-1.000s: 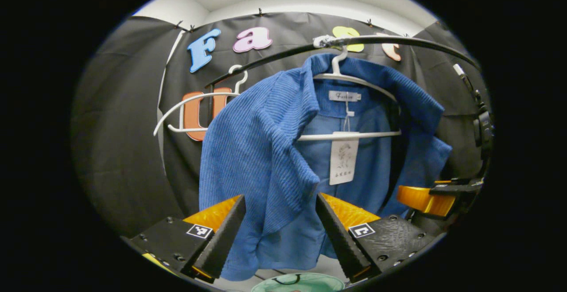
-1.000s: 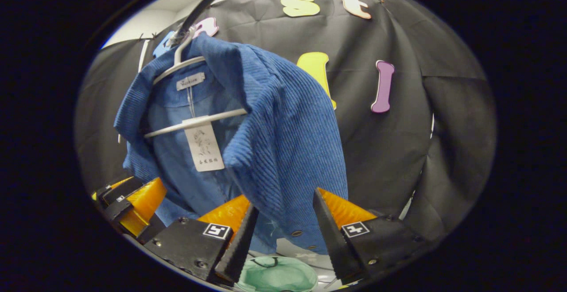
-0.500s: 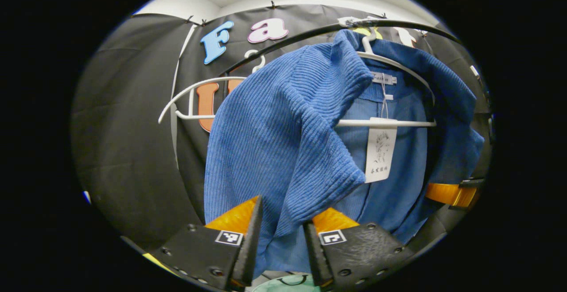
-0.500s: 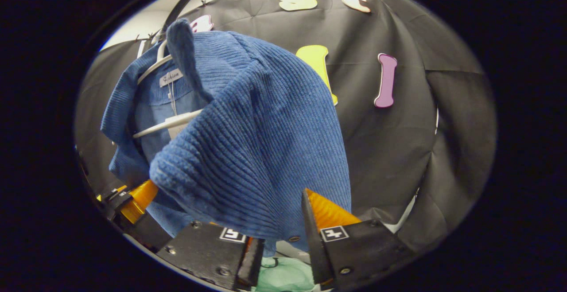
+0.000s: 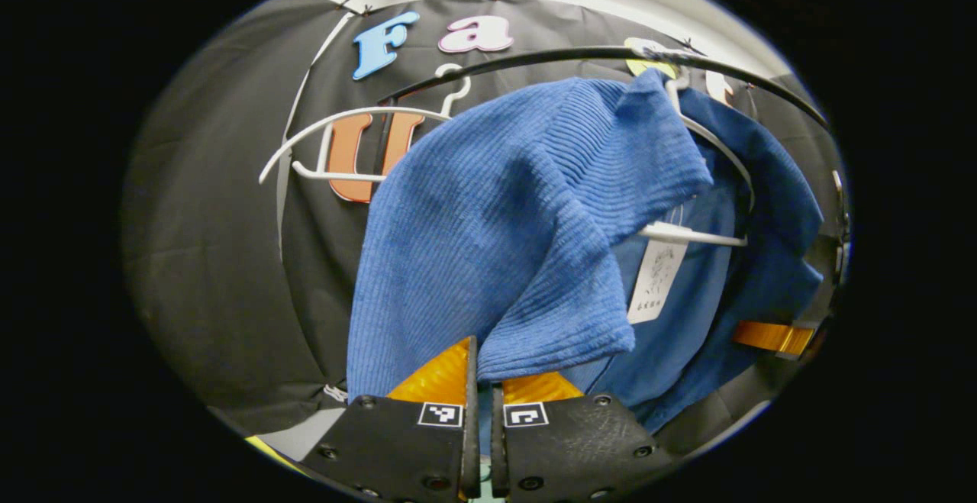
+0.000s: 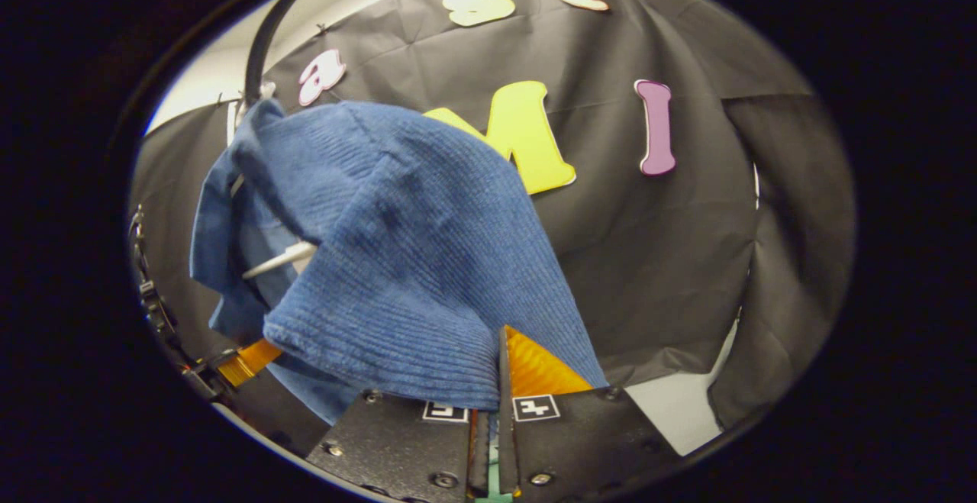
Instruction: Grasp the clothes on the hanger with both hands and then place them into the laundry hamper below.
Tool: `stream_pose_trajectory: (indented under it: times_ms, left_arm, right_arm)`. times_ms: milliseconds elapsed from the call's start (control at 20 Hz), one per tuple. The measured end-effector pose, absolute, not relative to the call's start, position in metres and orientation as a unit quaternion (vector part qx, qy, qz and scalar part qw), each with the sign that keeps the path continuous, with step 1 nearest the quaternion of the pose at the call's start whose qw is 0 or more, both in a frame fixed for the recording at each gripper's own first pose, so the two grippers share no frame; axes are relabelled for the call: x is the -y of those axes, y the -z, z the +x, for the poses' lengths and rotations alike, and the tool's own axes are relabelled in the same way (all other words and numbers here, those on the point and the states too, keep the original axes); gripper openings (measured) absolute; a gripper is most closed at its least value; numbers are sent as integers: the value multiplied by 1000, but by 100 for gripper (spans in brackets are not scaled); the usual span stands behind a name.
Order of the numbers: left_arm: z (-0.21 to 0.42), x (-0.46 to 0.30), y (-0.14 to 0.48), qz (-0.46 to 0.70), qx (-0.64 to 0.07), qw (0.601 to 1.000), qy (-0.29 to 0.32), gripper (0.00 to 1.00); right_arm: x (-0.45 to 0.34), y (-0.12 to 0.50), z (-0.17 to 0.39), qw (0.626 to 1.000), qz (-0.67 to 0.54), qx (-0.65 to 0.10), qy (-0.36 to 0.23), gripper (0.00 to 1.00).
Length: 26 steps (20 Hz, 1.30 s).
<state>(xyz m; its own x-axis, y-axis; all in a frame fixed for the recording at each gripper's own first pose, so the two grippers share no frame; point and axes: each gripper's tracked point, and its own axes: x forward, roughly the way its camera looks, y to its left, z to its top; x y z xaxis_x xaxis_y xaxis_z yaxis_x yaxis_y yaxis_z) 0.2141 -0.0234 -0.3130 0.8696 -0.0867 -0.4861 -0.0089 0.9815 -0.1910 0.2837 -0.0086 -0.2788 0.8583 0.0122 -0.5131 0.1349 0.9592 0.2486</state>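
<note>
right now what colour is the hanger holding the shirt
White, on the hanger under the blue shirt; best in the left gripper view.

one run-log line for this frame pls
phase: grasp | left gripper: shut on blue shirt | right gripper: shut on blue shirt | shirt on white hanger | rail

Even light, sharp, fisheye-bent edges
</note>
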Motion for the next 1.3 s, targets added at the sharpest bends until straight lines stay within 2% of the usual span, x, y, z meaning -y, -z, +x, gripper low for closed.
stream_pose_trajectory:
  times_ms: [350, 400, 450, 500, 550, 600, 650, 700, 1100, 1150, 1200, 1300]
  left_arm:
    - [225, 3, 269, -121, -222, 967, 15, 5]
    - [227, 0, 262, -125, -217, 968, 14, 12]
    - [227, -5, 257, -125, -213, 969, 9, 12]
    - [228, -9, 254, -125, -213, 969, 8, 4]
    - [229, -11, 250, -123, -212, 969, 9, 12]
    - [230, -14, 246, -121, -210, 970, 8, 12]
    - [231, -19, 242, -118, -208, 971, 4, 3]
    - [232, -23, 238, -116, -206, 972, 2, 12]
    - [254, -52, 202, -134, -189, 973, 0, 12]
    - [256, -57, 197, -131, -185, 974, -2, 11]
    - [260, -61, 192, -129, -180, 975, -1, 3]
    - [267, -61, 188, -134, -179, 975, 5, 3]
  right_arm:
    - [41, 249, 291, 950, 202, -232, 54, 10]
    - [44, 244, 294, 949, 212, -225, 56, 10]
    - [46, 242, 296, 948, 221, -221, 57, 10]
    - [48, 240, 299, 946, 231, -221, 59, 10]
    - [49, 238, 300, 943, 243, -219, 57, 9]
    - [49, 234, 302, 940, 257, -216, 53, 8]
    - [52, 231, 304, 938, 270, -212, 52, 7]
    - [55, 228, 306, 936, 278, -207, 53, 7]
    - [74, 200, 328, 932, 323, -162, 39, 7]
    - [75, 198, 332, 929, 332, -158, 37, 7]
    - [77, 195, 338, 926, 343, -153, 35, 7]
    - [81, 195, 345, 918, 367, -150, 32, 7]
